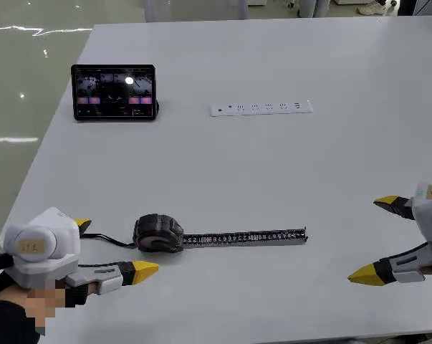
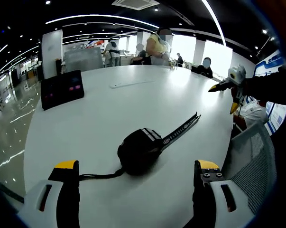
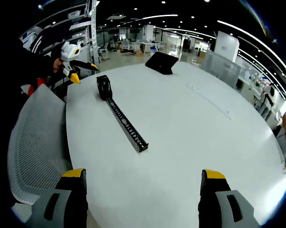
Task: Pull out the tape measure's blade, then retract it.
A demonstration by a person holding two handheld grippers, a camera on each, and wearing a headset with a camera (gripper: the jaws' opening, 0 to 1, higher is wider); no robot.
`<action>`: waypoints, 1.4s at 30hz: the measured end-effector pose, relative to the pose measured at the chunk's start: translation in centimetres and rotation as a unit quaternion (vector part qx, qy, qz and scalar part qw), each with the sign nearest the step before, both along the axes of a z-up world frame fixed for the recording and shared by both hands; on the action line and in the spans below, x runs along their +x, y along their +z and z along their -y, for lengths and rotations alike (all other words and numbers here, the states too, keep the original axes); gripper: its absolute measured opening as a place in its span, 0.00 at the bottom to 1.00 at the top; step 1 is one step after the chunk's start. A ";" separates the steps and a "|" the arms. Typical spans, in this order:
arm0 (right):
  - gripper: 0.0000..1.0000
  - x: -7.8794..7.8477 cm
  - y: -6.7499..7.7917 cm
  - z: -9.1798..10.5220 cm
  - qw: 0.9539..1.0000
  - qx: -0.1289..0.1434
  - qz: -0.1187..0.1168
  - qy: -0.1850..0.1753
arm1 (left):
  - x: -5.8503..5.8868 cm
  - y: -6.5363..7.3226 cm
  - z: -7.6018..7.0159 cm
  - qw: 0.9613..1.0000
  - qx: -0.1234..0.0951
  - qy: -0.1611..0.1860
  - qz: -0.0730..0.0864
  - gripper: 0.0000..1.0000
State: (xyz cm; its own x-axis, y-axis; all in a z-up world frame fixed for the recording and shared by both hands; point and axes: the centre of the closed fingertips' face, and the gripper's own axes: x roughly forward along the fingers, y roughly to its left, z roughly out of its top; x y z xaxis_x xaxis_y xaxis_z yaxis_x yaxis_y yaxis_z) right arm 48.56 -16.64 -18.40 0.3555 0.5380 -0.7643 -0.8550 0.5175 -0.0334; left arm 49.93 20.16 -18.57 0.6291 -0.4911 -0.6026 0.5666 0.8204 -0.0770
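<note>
Fingers [image 1: 144,270] of the left gripper [image 1: 115,247] stand wide apart, yellow tips to either side of the tape measure's black wrist strap [image 1: 104,238] and clasping nothing; the right gripper [image 1: 366,239] is spread just as wide, also holding nothing, near the table's right side

Between them, near the front edge of the white table [image 1: 273,172], lies the tape measure [image 1: 158,233]. Its black case sits just beside the left gripper's tips, apart from them. Its blade [image 1: 244,238] is drawn out flat on the tabletop, the long axis running left to right along the front edge, the hooked end [image 1: 304,233] pointing toward the right gripper and well apart from it, with bare tabletop between

Toward the far side, well apart from the tape, a tablet [image 1: 114,92] stands propped with its screen lit, and a white power strip [image 1: 261,108] lies flat to its right

Black graduations and numerals run along the blade, too small to read. A pale sticker [image 1: 31,247] on the left gripper bears writing that cannot be made out
</note>
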 end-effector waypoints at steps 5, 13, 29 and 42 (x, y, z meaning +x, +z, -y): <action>0.99 0.7 0.1 -0.9 1.000 -0.003 0.000 0.016 | 0.5 -0.2 1.2 1.000 0.000 0.000 -0.003 0.99; 0.99 2.0 -0.1 -1.9 0.999 -0.011 -0.002 0.035 | 1.8 0.1 2.2 0.999 -0.018 0.041 -0.001 0.99; 0.99 3.7 -1.8 -4.0 0.995 -0.038 -0.012 0.087 | 4.2 -0.9 3.6 0.997 -0.019 0.080 0.001 0.99; 0.99 4.6 -3.9 -5.4 0.988 -0.057 -0.015 0.143 | 4.9 -2.9 3.4 0.990 -0.014 0.139 0.020 0.99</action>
State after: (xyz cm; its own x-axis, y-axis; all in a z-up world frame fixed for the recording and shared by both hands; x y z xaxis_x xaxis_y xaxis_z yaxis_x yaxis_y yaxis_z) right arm 53.14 -11.22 -22.30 0.1783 0.5229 -0.8335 -0.9672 0.2487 -0.0509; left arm 54.82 16.73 -21.48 0.7662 -0.3111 -0.5623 0.3214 0.9432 -0.0839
